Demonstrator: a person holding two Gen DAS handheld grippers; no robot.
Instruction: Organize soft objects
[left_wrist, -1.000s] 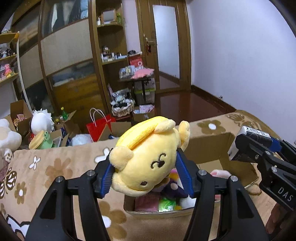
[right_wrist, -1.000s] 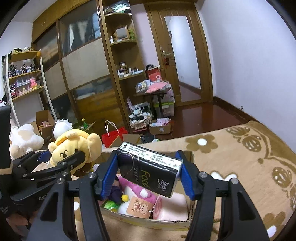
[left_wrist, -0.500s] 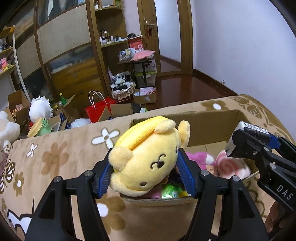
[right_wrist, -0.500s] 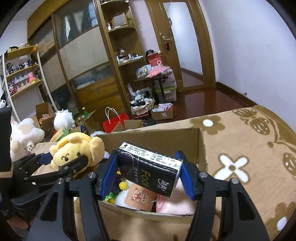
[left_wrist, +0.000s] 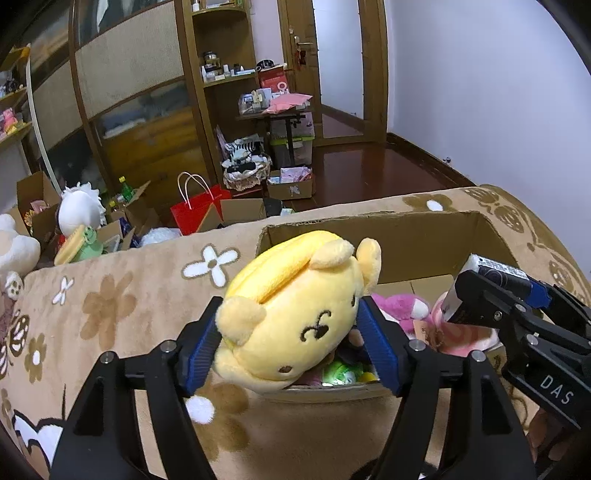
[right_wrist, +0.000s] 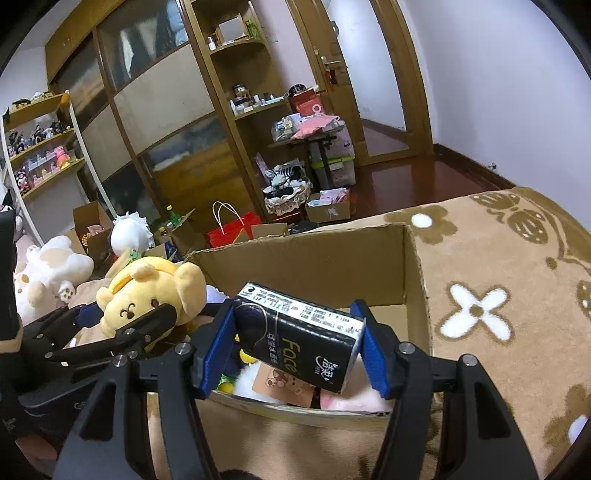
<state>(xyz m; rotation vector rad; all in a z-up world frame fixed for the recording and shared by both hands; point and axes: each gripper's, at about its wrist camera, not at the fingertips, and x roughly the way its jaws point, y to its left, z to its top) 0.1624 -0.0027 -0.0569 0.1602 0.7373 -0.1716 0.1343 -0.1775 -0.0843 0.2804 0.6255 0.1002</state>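
The lower part of the cardboard box (left_wrist: 424, 236) is lying hidden behind both grippers' black frames, and the toys packed inside it are showing only in pieces: a pink plush (left_wrist: 399, 306), something green and yellow low down, and a bear-printed card (right_wrist: 284, 380). The box is sitting on a tan flower-patterned blanket (right_wrist: 498, 277), and beyond it a dark wooden floor, a tall wooden wardrobe with shelves, a red paper bag (left_wrist: 195, 210) and more cartons are filling the cluttered room. The left gripper (left_wrist: 291, 343) is hovering over the box's near left corner, its jaws opening while the yellow bear plush (left_wrist: 295, 314) is still sitting between the blue pads, touching both and tipped on its side with its face toward the camera. The right gripper (right_wrist: 295, 343) is hanging over the box's near edge, pinching a black tissue pack (right_wrist: 299, 339) by its two ends, the pack tilting down toward the right.
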